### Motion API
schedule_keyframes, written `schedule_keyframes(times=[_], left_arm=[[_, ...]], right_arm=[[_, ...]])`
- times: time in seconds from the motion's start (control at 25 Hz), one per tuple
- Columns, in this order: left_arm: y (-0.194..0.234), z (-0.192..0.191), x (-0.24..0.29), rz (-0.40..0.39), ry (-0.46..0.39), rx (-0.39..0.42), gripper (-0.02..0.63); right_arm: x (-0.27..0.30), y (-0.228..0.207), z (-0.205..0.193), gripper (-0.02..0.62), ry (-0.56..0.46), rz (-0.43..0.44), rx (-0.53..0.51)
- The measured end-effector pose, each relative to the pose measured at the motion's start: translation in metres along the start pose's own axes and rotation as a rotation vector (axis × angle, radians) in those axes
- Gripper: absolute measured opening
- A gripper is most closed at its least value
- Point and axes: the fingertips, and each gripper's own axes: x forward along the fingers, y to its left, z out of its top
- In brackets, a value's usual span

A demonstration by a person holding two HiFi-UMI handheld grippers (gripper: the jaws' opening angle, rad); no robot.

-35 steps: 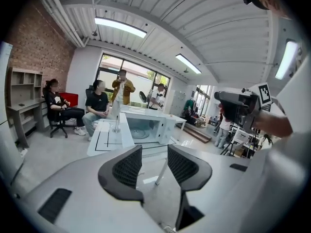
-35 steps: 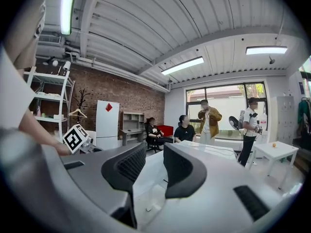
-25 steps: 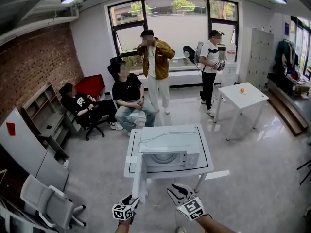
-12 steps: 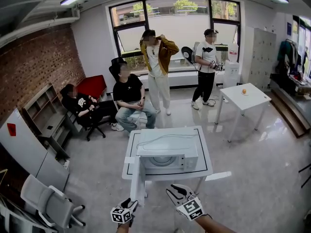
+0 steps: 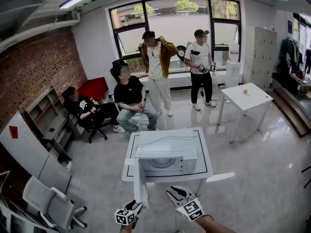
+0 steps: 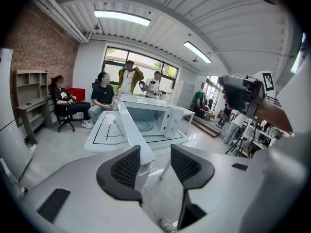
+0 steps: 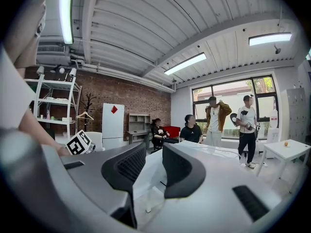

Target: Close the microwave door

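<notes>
1. Door (image 5: 140, 181) of microwave (image 5: 167, 158) wide open, swung out from microwave's left front.
2. Left gripper (image 5: 137, 207) near door's outer edge, right gripper (image 5: 175, 194) before microwave; both agape, empty.
3. Risk: my push glances off thin edge, or slams, shifting microwave.

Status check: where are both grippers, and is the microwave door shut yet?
Microwave door wide open. Left gripper open, near its free edge. Right gripper open, empty, alongside. Nothing seen blocking the swing.

One microwave (image 5: 167, 158), two tables (image 5: 206, 149) — four people (image 5: 129, 94)
</notes>
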Motion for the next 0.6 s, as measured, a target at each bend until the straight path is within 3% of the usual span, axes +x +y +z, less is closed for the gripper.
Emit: schedule_keyframes(times=[0.6], left_arm=[[-0.073,0.014,0.056,-0.177,0.041,0.095,0.196]], right_arm=[[-0.023,-0.050,-0.001,0.104,0.000,-0.091,0.020]])
